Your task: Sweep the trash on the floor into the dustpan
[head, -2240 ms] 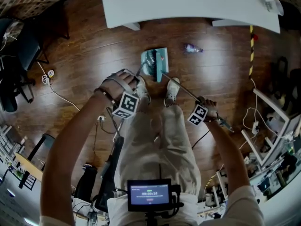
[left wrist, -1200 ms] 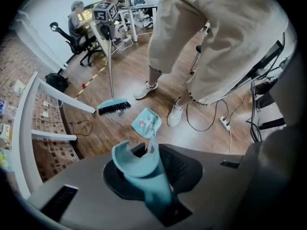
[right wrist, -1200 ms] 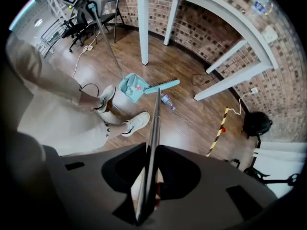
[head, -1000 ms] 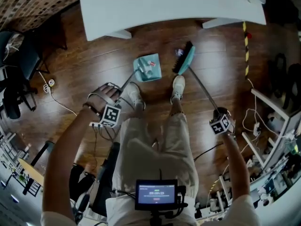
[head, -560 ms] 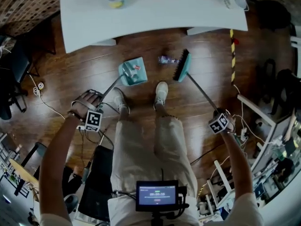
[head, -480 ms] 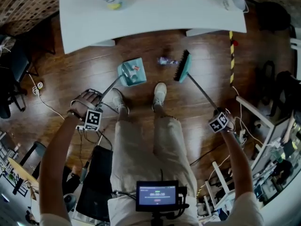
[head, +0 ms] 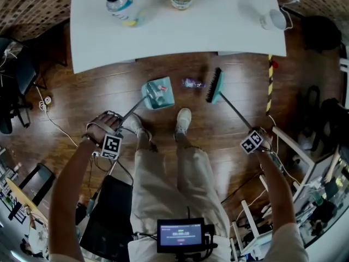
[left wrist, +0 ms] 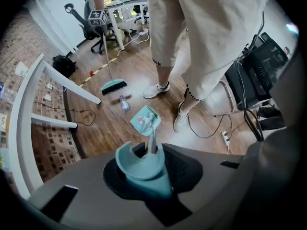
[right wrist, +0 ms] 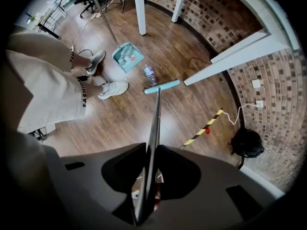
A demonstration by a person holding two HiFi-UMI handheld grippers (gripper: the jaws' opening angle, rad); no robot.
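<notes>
Left fingers (left wrist: 184, 169) clamp dustpan (left wrist: 145, 121), right fingers (right wrist: 120, 169) broom (right wrist: 163, 86)

One broom (head: 214, 86), one dustpan (head: 159, 93), one small bottle (head: 191, 83) beside the broom, one white table (head: 218, 29).

This looks like an office or a lab workroom, not a home. The floor (head: 109, 91) is made of dark wood boards, and the walls (right wrist: 268, 95) have a brick pattern with sockets (right wrist: 255, 84) on them. On the far side stands a long white table (head: 218, 26). On the left are black office chairs (head: 12, 86), and a white cable (head: 59, 116) lies loose on the boards. On the right stand desks (head: 319, 195) crowded with equipment and wires. A strip of yellow-black tape (head: 269, 86) is stuck to the floor, and a power strip (left wrist: 225, 137) also lies there.
</notes>
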